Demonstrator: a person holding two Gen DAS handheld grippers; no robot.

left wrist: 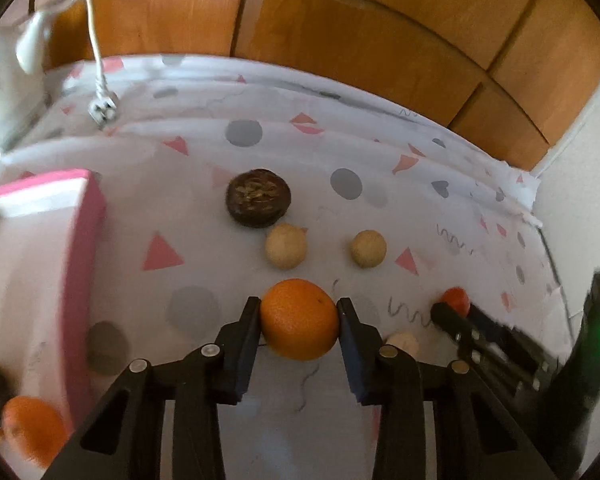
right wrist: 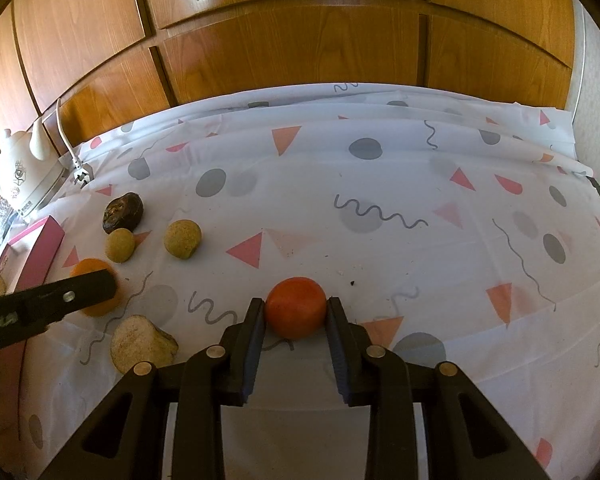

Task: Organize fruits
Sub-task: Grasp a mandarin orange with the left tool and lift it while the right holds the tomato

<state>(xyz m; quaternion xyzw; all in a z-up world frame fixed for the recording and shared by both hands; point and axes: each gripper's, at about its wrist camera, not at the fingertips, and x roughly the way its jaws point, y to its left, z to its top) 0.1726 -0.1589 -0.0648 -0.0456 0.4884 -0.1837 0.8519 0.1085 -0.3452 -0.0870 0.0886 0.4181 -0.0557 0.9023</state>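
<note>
Both grippers have grabbed a fruit on the table.

The left gripper (left wrist: 298, 308) squeezes the orange (left wrist: 299, 319); the right gripper (right wrist: 296, 307) squeezes the red fruit (right wrist: 296, 307). Next, I think, lift both and carry them to the pink box (left wrist: 88, 216).

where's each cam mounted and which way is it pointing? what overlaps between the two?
Left wrist: on the left gripper, looking along its fingers across the table toward the wooden cabinets; fingers close on the orange, pink box on its left.
Right wrist: on the right gripper, same heading from further right; fingers close on the red-orange fruit.
Shared: patterned tablecloth, dark fruit, two tan round fruits, white kettle; each view shows the other gripper.
</note>
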